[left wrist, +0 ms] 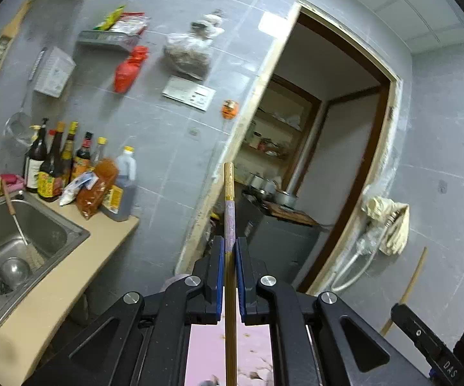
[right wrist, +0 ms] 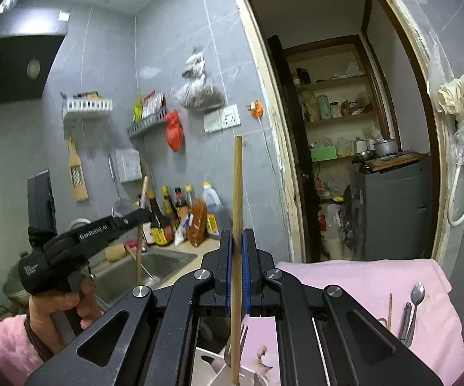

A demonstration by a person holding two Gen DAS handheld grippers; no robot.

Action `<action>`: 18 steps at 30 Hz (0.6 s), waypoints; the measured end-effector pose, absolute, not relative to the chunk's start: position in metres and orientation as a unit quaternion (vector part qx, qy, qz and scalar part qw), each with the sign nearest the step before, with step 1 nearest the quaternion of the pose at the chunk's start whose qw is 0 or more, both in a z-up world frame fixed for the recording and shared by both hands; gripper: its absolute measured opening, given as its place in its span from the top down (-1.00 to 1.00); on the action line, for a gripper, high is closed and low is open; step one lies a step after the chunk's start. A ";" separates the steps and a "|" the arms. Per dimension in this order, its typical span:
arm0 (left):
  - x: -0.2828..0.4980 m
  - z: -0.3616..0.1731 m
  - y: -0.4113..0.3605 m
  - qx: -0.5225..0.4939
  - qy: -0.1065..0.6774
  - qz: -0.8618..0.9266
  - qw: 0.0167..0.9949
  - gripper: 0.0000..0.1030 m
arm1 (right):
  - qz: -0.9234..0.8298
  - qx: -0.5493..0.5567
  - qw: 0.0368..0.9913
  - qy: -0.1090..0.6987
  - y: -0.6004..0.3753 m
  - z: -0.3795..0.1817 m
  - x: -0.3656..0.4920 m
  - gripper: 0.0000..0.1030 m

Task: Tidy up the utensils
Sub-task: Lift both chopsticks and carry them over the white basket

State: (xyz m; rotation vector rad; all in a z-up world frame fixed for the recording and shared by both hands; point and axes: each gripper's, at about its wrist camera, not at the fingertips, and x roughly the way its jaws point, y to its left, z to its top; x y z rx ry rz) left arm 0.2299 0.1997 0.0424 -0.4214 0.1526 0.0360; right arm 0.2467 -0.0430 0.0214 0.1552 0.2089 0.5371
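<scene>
A patterned chopstick [left wrist: 229, 212] is clamped in the closed left gripper [left wrist: 230, 251] and a plain chopstick [right wrist: 237, 193] in the closed right gripper [right wrist: 237, 244], both raised above the pink-clothed surface [right wrist: 360, 276], where either could be pivoted loose by a knock or swing.

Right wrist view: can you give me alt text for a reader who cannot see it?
The right gripper is shut on an upright plain wooden chopstick. To its left, the left gripper holds another chopstick above the sink; a spoon lies on a pink cloth at right.
</scene>
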 end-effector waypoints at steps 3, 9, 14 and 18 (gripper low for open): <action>0.225 0.026 0.209 -0.222 0.061 0.027 0.973 0.87 | 0.261 0.067 0.957 0.103 -0.036 0.010 0.246 0.89; 0.224 0.002 0.207 -0.223 0.036 0.046 0.973 0.87 | 0.260 0.062 0.957 0.114 -0.030 -0.008 0.248 0.89; 0.221 -0.011 0.194 -0.188 0.030 0.057 0.980 0.87 | 0.259 0.060 0.957 0.118 -0.026 -0.020 0.249 0.89; 0.218 -0.019 0.187 -0.181 0.023 0.062 0.981 0.87 | 0.255 0.055 0.958 0.120 -0.022 -0.029 0.249 0.89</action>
